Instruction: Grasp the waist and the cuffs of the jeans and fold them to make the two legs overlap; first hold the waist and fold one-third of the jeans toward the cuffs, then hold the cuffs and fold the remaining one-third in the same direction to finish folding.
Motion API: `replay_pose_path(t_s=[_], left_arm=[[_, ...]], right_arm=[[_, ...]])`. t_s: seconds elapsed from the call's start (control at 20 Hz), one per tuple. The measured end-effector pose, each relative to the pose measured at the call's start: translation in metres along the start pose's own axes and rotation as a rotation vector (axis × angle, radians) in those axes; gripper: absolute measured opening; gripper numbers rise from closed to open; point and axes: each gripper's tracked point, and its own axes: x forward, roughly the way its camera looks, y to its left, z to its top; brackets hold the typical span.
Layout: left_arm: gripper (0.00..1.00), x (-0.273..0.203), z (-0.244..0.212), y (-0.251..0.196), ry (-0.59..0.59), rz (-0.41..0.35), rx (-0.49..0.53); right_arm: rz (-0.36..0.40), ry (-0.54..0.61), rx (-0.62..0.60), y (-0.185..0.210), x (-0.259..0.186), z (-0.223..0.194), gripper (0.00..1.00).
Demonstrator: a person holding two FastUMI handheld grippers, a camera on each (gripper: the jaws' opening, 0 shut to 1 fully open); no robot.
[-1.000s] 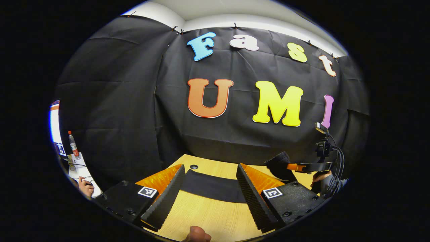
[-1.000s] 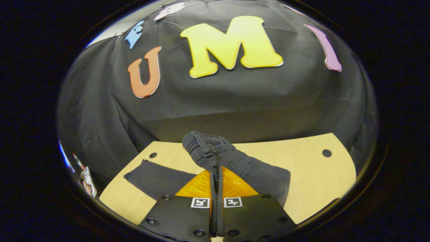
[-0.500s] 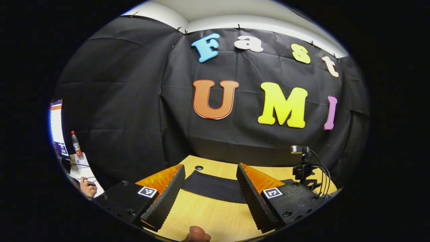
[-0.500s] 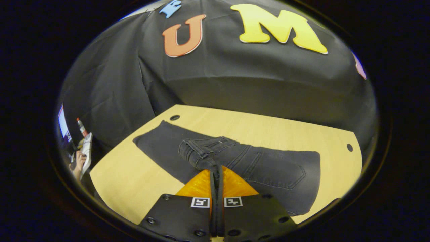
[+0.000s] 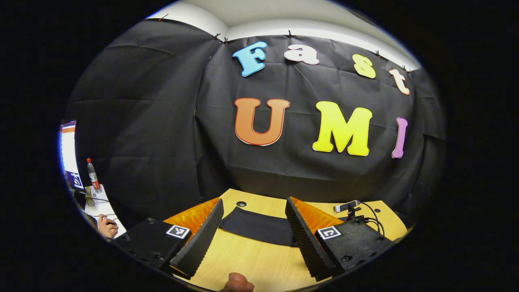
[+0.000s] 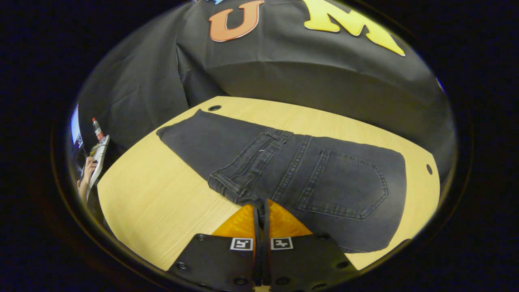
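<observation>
In the right gripper view, the right gripper (image 6: 261, 213) has its 2 fingers pressed together on the waistband of the jeans (image 6: 308, 174), pinching the denim at the 6 o'clock side of the garment. The dark grey jeans lie on the wooden table (image 6: 162, 202), folded so the waist part rests over the leg, back pocket (image 6: 344, 188) facing up; the single leg layer runs on toward 10 o'clock, ending near a round hole (image 6: 214, 108) in the tabletop. Each finger base carries a small black-and-white square marker (image 6: 241, 243); no readable writing on them.

In the left gripper view, the left gripper (image 5: 253, 227) hangs over the table with its 2 ribbed fingers (image 5: 198, 243) spread wide, gripping nothing. Between them, toward 12 o'clock, lies the cuff end of the jeans. At 3 o'clock sits the other gripper's cabled top (image 5: 357, 211). At 9 o'clock, a bottle (image 5: 93, 176) with a red cap stands on a side desk beside a hand (image 5: 107, 226); its label is too small to read.
</observation>
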Motion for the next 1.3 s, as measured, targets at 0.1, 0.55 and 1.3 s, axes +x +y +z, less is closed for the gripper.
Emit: replay_pose_path(t_s=[0.1, 0.55, 1.3], left_arm=[[0.98, 0.003, -0.003, 0.000, 0.005, -0.008, -0.014], [0.98, 0.067, -0.060, 0.002, 0.165, -0.052, -0.365], [0.98, 0.163, -0.203, 0.074, 0.451, 0.089, -1.213]], right_arm=[[0.035, 0.011, 0.014, 0.003, -0.002, 0.001, 0.09], [0.033, -0.180, 0.041, -0.020, -0.067, 0.059, 1.00], [-0.256, -0.587, 0.140, -0.173, -0.253, 0.187, 1.00]])
